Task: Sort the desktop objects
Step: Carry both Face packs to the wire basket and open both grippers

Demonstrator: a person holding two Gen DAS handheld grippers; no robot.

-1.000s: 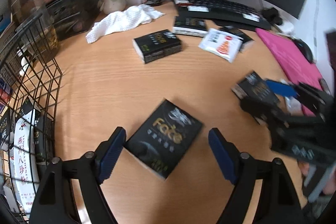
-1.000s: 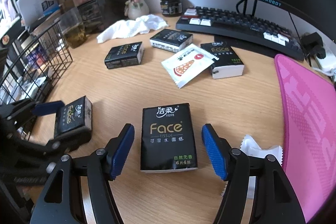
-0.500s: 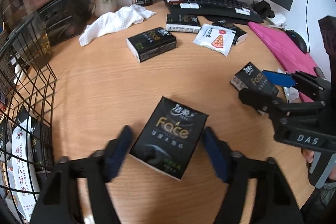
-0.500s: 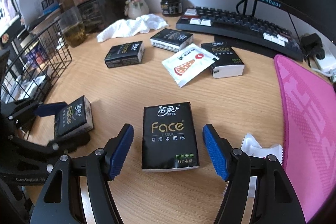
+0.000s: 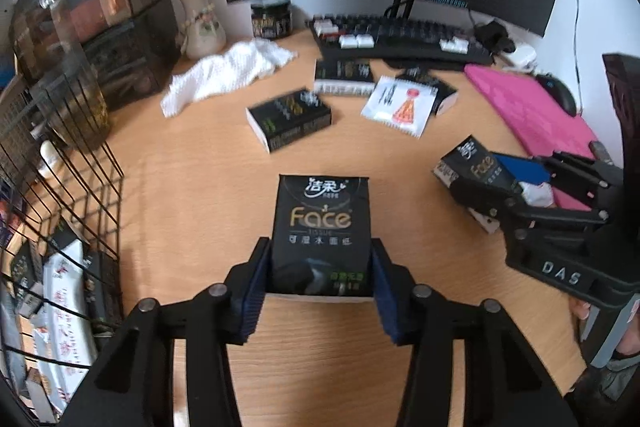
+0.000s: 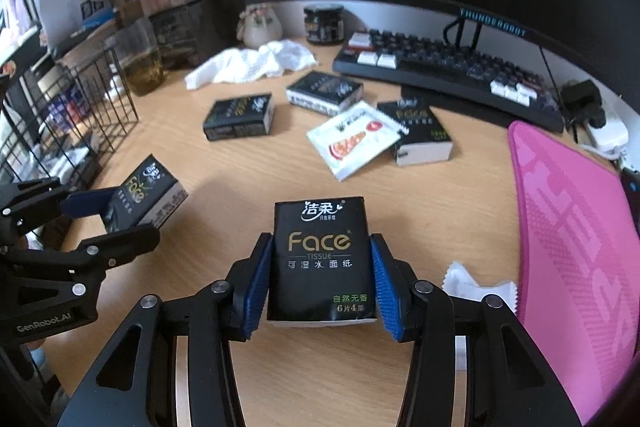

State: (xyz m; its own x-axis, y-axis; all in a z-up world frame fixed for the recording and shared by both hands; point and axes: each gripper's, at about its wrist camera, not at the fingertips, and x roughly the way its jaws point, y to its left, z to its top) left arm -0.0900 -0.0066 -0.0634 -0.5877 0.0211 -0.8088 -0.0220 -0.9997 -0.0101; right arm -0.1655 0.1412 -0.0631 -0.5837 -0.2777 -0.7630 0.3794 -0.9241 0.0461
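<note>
My left gripper is shut on a black Face tissue pack and holds it over the wooden desk. My right gripper is shut on another black Face tissue pack. Each gripper shows in the other's view with its pack: the right one, the left one. Three more black tissue packs and a white sachet lie further back on the desk.
A black wire basket with packets in it stands at the left. A white cloth, vase, jar, keyboard, monitor and pink mat ring the desk. A crumpled white wrapper lies by the mat.
Both grippers have closed on their tissue packs, which lay between open fingers before. The left pack has turned square to the fingers and both packs are lifted.
</note>
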